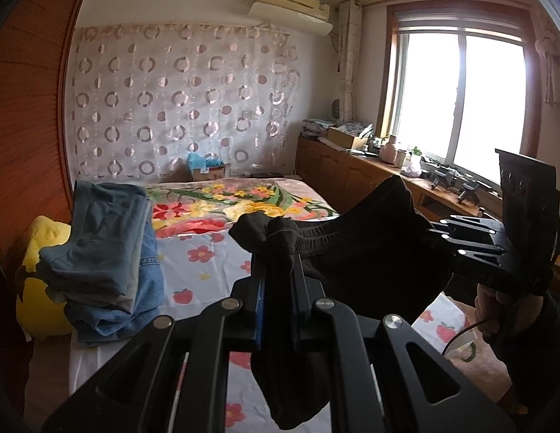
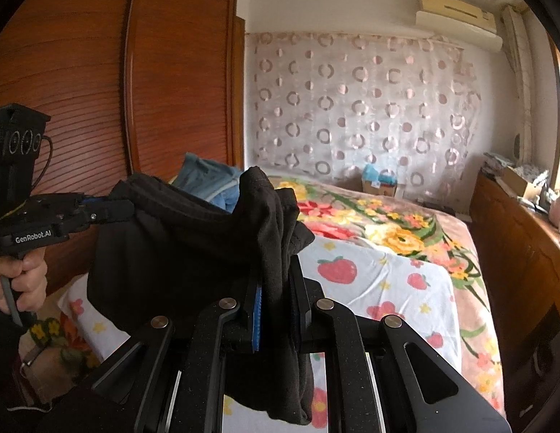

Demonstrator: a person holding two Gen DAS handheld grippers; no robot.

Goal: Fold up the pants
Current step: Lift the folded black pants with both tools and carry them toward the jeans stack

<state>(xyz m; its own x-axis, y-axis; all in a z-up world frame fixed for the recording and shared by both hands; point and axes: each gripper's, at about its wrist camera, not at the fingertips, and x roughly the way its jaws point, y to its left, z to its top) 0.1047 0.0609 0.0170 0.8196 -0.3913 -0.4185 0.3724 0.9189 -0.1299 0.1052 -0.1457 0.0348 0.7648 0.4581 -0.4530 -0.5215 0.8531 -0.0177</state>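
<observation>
Over bed point(image 1: 193, 274) — pants point(image 1: 370, 252) pinched; label apparently "GenRobot.AI".

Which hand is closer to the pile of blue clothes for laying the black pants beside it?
Probably left. The left gripper, shut on the black pants, has the blue pile just beside it; the right gripper holds farther off.

left tool point(image 2: 110, 213) blk, "GenRobot.AI" | right tool point(image 1: 438, 232) blk, silver screws
</observation>
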